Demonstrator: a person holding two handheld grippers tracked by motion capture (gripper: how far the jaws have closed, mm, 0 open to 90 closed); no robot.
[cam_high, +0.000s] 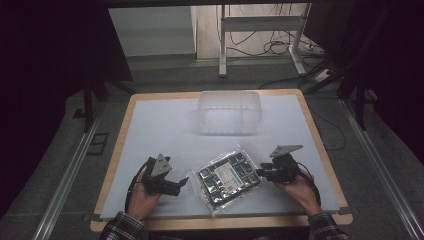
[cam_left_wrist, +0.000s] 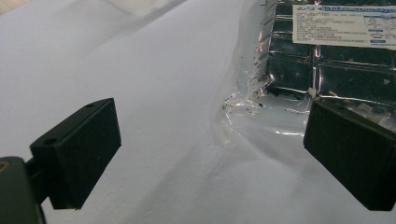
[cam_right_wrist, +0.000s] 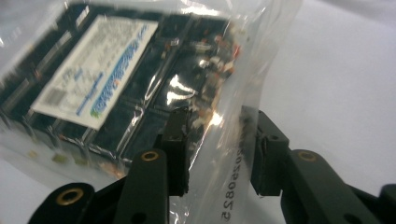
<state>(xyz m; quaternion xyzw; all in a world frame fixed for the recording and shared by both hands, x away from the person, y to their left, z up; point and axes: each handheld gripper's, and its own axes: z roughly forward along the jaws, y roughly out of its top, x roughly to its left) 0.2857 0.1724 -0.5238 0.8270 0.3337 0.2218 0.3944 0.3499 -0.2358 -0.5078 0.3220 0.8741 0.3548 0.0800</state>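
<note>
Resting low over the tabletop (cam_high: 150, 130), my left claw (cam_high: 181, 184) is spread wide and pinches nothing. I hold it this way, I think, so that the near edge of the packet can pass between the two jaws when I move forward. From the left claw view, the clear plastic border of the packet (cam_left_wrist: 261, 93) lies just ahead of this claw and toward its right jaw, and that jaw already stands over the corner of the plastic; whether it touches the film I cannot tell. The other jaw has only bare white surface in front of it.

The packet (cam_high: 229, 175) itself is a flat clear bag with dark shiny sachets inside and a white label (cam_right_wrist: 98, 65) on top. It lies flat on the tabletop between my two claws, turned at an angle.

My right claw (cam_high: 260, 172) is at the opposite edge of the bag. In the right claw view, the loose clear border passes between its two jaws, which are narrowly apart around the film; I judge they are closing on it but not yet pressed together. Beyond both claws, well apart from the bag, stands a clear plastic container (cam_high: 229, 112).
</note>
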